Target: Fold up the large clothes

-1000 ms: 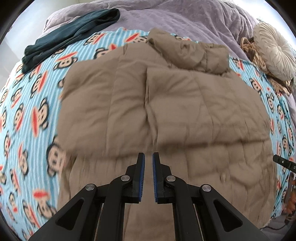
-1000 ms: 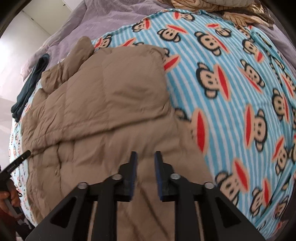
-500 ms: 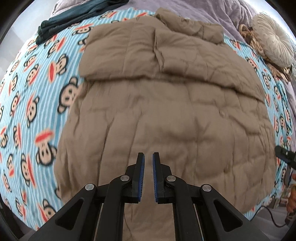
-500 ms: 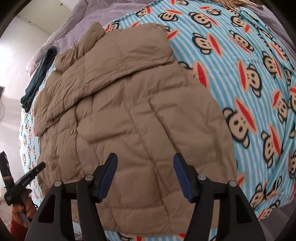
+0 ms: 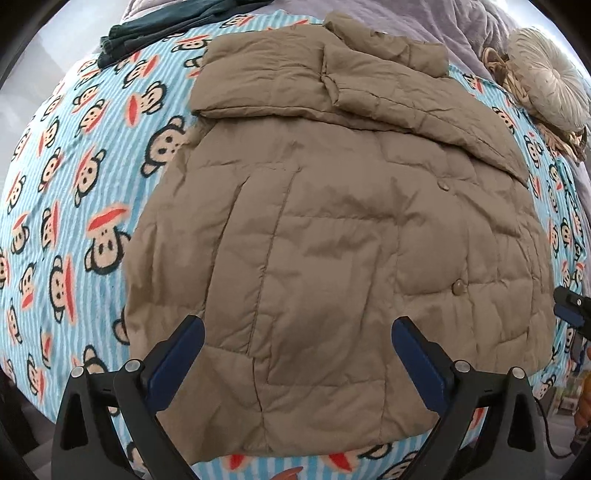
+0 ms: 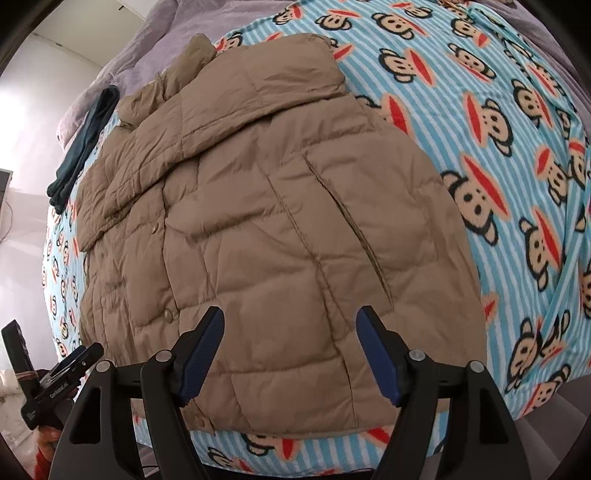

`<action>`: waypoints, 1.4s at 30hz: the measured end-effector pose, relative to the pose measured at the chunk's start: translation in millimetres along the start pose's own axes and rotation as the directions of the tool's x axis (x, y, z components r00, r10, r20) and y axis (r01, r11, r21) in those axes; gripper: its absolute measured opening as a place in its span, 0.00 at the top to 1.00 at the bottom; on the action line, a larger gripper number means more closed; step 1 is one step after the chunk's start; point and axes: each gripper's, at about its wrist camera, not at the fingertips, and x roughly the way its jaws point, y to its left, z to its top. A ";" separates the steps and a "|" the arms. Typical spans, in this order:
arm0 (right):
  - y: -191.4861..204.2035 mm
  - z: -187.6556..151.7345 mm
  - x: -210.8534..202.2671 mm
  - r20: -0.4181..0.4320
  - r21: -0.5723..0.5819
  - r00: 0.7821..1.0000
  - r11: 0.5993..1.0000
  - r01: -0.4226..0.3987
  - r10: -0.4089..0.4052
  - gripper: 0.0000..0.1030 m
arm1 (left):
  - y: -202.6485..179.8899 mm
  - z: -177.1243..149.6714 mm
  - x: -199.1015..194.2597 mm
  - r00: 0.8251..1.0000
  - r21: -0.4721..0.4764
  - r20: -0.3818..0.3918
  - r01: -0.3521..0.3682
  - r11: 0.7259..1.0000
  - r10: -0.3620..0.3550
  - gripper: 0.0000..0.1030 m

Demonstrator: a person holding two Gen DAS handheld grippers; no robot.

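Here, the tan jacket [image 5: 332, 240] is lying spread flat on the monkey-print blanket [image 5: 66, 192] covering the bed, its sleeves folded across the chest. Both tools are hovering above its hem, gripping nothing: the left tool [image 5: 295, 354] is gaping wide, and the right tool [image 6: 290, 354] is gaping too. A dark garment [image 5: 159, 29] is lying beyond the collar.

Each tool [image 5: 295, 338] [image 6: 290, 328] has black angular arms, silver screws and blue-padded fingers [image 5: 173, 363].
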 end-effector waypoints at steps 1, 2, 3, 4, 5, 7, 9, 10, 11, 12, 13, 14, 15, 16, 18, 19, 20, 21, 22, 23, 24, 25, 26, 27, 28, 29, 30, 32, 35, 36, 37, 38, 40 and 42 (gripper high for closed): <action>-0.7 -1.5 -0.2 -0.002 0.003 1.000 1.000 -0.005 0.005 0.20 | 2.1 -0.8 -0.6 1.000 -0.003 0.000 -0.001 1.000 0.001 0.01; -3.0 -4.1 -1.1 -0.001 0.009 1.000 1.000 -0.012 0.012 0.19 | 4.5 -1.7 -0.9 1.000 -0.009 0.000 -0.003 1.000 0.003 0.01; -5.3 -6.6 -1.6 0.000 0.017 1.000 1.000 -0.018 0.018 0.19 | 4.7 -0.8 -0.3 1.000 -0.013 -0.002 -0.006 1.000 0.006 0.01; -8.0 -9.3 -1.9 0.003 0.027 1.000 0.999 -0.026 0.026 0.13 | 5.4 -1.1 0.7 1.000 -0.017 -0.007 -0.009 1.000 0.009 0.01; -9.9 -11.5 -1.9 0.005 0.034 0.999 0.999 -0.034 0.034 0.00 | 6.9 -2.0 1.3 1.000 -0.020 -0.011 -0.011 1.000 0.011 0.01; -16.0 -17.4 -1.2 0.011 0.056 0.998 0.997 -0.058 0.057 0.00 | 8.6 -4.2 3.0 1.000 -0.027 -0.018 -0.016 1.000 0.016 0.01; -22.4 -22.0 1.3 -0.003 0.081 0.998 0.995 -0.065 0.065 0.00 | 9.4 -4.8 4.5 1.000 -0.031 -0.022 -0.018 0.999 0.017 0.01; -25.3 -24.0 2.9 -0.013 0.096 0.998 0.993 -0.067 0.069 0.00 | 9.4 -5.8 4.7 1.000 -0.032 -0.022 -0.019 0.999 0.019 0.01; -29.3 -25.8 4.5 -0.024 0.113 0.997 0.991 -0.070 0.073 0.00 | 9.8 -6.9 4.8 1.000 -0.032 -0.023 -0.021 0.999 0.020 0.01; -35.5 -28.1 7.5 -0.043 0.142 0.996 0.987 -0.075 0.081 0.00 | 10.4 -8.4 4.9 0.999 -0.032 -0.024 -0.024 0.999 0.023 0.01; -40.7 -29.6 10.0 -0.057 0.165 0.994 0.983 -0.077 0.088 0.00 | 11.3 -10.3 5.0 0.999 -0.034 -0.028 -0.028 0.999 0.027 0.01; -47.5 -31.6 12.5 -0.069 0.197 0.993 0.977 -0.084 0.099 0.00 | 12.7 -11.9 5.1 0.999 -0.036 -0.031 -0.025 0.999 0.024 0.01; -52.3 -32.9 13.7 -0.071 0.218 0.991 0.971 -0.092 0.110 0.00 | 16.0 -14.4 4.8 0.999 -0.038 -0.032 -0.018 0.999 0.017 0.01; -60.1 -35.2 14.9 -0.072 0.254 0.988 0.961 -0.111 0.133 0.00 | 19.0 -16.7 4.2 0.999 -0.042 -0.030 -0.015 0.999 0.014 0.01; -72.7 -40.7 14.6 -0.065 0.301 0.984 0.943 -0.141 0.168 0.00 | 29.2 -22.1 2.8 1.000 -0.061 -0.029 -0.012 0.998 0.010 0.01; -77.4 -43.0 13.8 -0.059 0.318 0.982 0.936 -0.153 0.180 0.00 | 37.7 -25.6 1.6 1.000 -0.080 -0.030 -0.007 0.997 0.005 0.01; -81.5 -45.6 12.6 -0.054 0.331 0.980 0.930 -0.162 0.190 0.00 | 45.4 -28.8 0.5 0.999 -0.097 -0.033 0.013 0.995 -0.016 0.02; -87.6 -48.7 11.2 -0.045 0.350 0.977 0.919 -0.180 0.208 0.00 | 54.8 -32.5 -0.5 0.998 -0.121 -0.039 0.051 0.991 -0.056 0.01; -92.5 -51.4 10.8 -0.039 0.365 0.974 0.910 -0.195 0.225 0.00 | 66.5 -37.4 -2.2 0.994 -0.156 -0.040 0.099 0.983 -0.106 0.01; -97.4 -54.7 10.7 -0.034 0.383 0.969 0.899 -0.213 0.244 0.00 | 79.1 -43.3 -4.3 0.988 -0.199 -0.035 0.138 0.970 -0.148 0.02; -103.4 -61.0 11.0 -0.023 0.411 0.963 0.880 -0.237 0.270 0.00 | 90.7 -49.4 -5.8 0.983 -0.235 -0.030 0.169 0.957 -0.181 0.02; -108.8 -65.3 11.1 -0.015 0.433 0.958 0.866 -0.251 0.286 0.00 | 99.2 -55.1 -6.4 0.978 -0.261 -0.028 0.193 0.946 -0.208 0.01; -113.4 -69.2 11.2 -0.009 0.451 0.954 0.853 -0.263 0.298 0.00 | 107.5 -60.8 -6.6 0.972 -0.287 -0.026 0.216 0.933 -0.233 0.01; -120.5 -75.3 12.4 0.001 0.477 0.949 0.834 -0.279 0.316 0.00 | 117.9 -69.1 -5.4 0.962 -0.326 -0.025 0.248 0.912 -0.271 0.01; -125.4 -79.8 13.8 0.006 0.497 0.945 0.819 -0.287 0.327 0.00 | 123.4 -75.5 -3.4 0.953 -0.353 -0.029 0.273 0.895 -0.302 0.01; -130.3 -84.6 15.9 0.009 0.519 0.942 0.803 -0.292 0.336 0.00 | 129.4 -82.5 1.1 0.939 -0.386 -0.039 0.300 0.872 -0.340 0.02; -133.9 -87.7 17.8 0.012 0.536 0.939 0.790 -0.296 0.343 0.00 | 134.0 -89.5 6.9 0.926 -0.417 -0.048 0.323 0.850 -0.376 0.02; -142.7 -93.9 24.0 0.017 0.574 0.932 0.760 -0.305 0.361 0.00 | 136.4 -99.5 17.1 0.914 -0.451 -0.057 0.336 0.827 -0.402 0.02; -148.8 -100.2 36.3 0.026 0.612 0.927 0.727 -0.311 0.374 0.00 | 126.8 -109.3 34.6 0.907 -0.473 -0.073 0.335 0.815 -0.415 0.01; -149.5 -100.3 38.8 0.027 0.617 0.926 0.723 -0.312 0.377 0.00 | 123.2 -108.1 41.3 0.902 -0.481 -0.070 0.345 0.806 -0.427 0.01; -150.6 -100.0 40.9 0.030 0.620 0.925 0.719 -0.314 0.379 0.00 | 118.7 -105.7 45.5 0.900 -0.483 -0.068 0.349 0.803 -0.431 0.02; -152.1 -99.3 43.5 0.034 0.626 0.922 0.711 -0.320 0.385 0.00 | 114.8 -103.0 49.9 0.898 -0.482 -0.065 0.353 0.802 -0.434 0.02; -152.4 -97.3 47.1 0.047 0.638 0.917 0.695 -0.333 0.396 0.00 | 107.4 -98.1 58.3 0.898 -0.480 -0.063 0.355 0.802 -0.435 0.01; -154.1 -96.2 50.9 0.063 0.652 0.912 0.675 -0.346 0.406 0.00 | 102.7 -92.9 63.6 0.897 -0.486 -0.062 0.355 0.799 -0.437 0.02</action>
